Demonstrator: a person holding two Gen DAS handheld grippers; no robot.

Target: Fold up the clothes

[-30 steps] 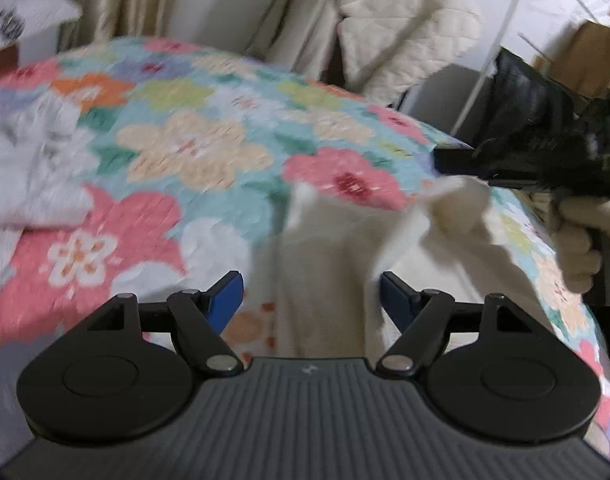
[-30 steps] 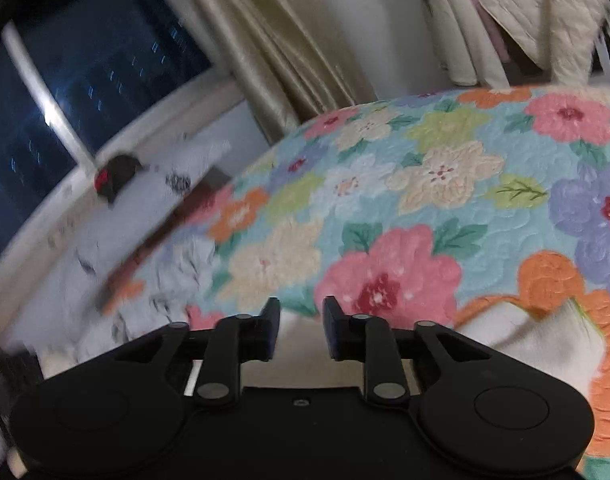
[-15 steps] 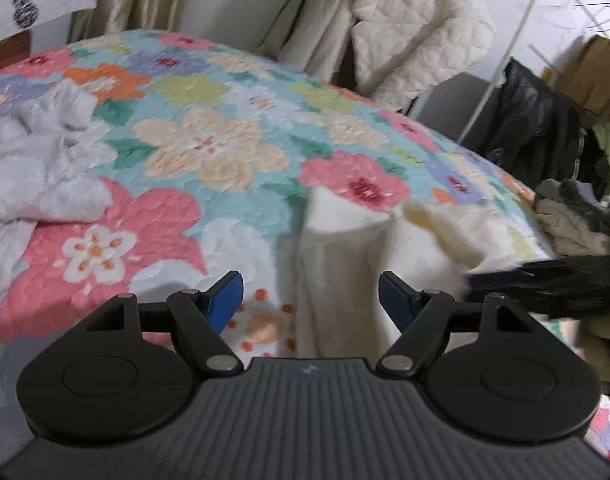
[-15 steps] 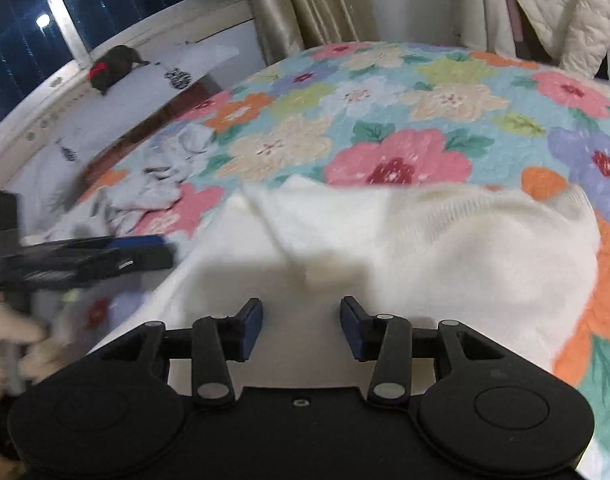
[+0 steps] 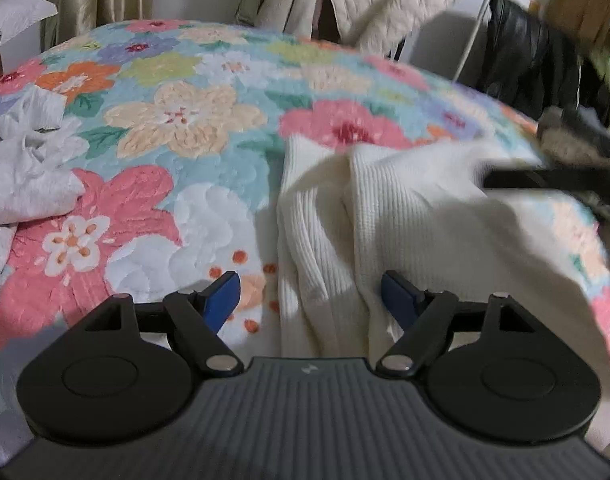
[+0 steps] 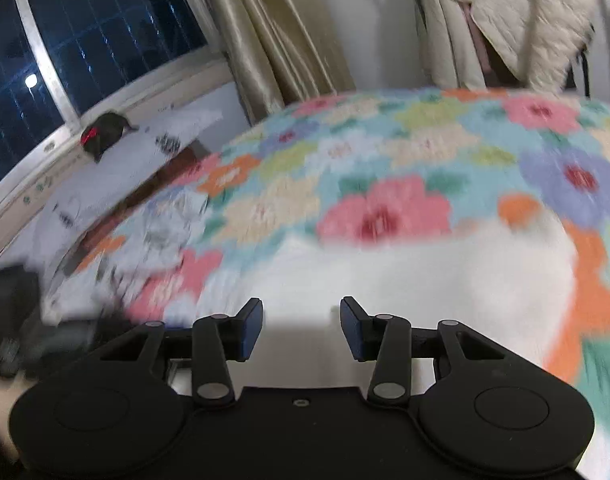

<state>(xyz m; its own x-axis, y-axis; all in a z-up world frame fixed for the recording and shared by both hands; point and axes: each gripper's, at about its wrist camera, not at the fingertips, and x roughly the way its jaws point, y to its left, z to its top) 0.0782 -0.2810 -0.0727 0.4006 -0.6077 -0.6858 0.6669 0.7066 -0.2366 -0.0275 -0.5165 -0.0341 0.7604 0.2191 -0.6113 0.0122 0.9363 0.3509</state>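
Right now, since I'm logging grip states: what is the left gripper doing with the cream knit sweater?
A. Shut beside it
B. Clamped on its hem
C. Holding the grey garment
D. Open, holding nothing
D: the left gripper stands wide open over the cream knit sweater, nothing pinched between its blue fingertips.

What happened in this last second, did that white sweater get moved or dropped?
A second ago the right gripper was nearly shut and held a flap of the cream sweater up in the air. It has since opened and let go, and the flap now lies folded over the sweater's body. The left gripper stayed open and empty above the near edge. The grey garment on the floral quilt was not touched.
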